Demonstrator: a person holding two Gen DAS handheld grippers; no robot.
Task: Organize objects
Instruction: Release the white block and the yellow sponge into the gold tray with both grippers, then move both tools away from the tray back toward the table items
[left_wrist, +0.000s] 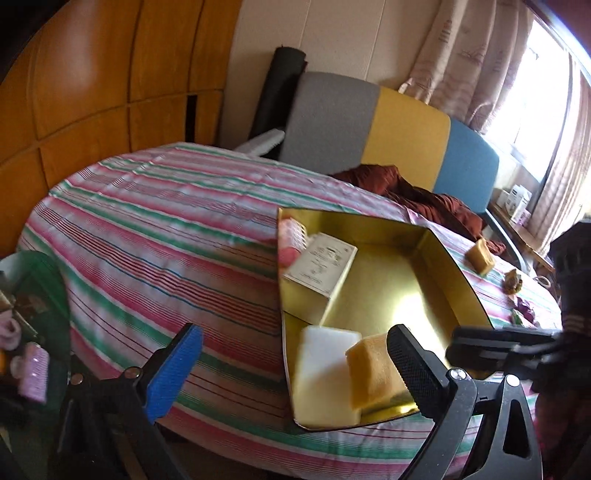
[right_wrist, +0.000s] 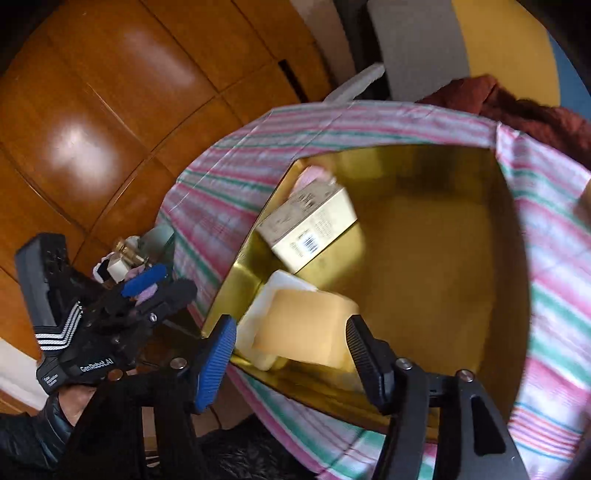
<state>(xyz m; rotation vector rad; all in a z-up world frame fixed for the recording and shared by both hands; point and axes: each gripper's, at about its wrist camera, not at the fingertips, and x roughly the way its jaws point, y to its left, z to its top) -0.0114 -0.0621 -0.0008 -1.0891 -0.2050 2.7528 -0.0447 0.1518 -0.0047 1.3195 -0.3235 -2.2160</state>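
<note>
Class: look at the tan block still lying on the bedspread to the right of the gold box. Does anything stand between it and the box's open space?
Only the box's right wall separates the tan block from the box; its right half looks bare, so nothing else blocks it.

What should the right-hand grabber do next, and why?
Probably lift away from the gold box and go for the next loose item. The right gripper stands open and empty above the yellow sponge, which lies inside the box, while another yellow block sits on the striped cloth.
</note>
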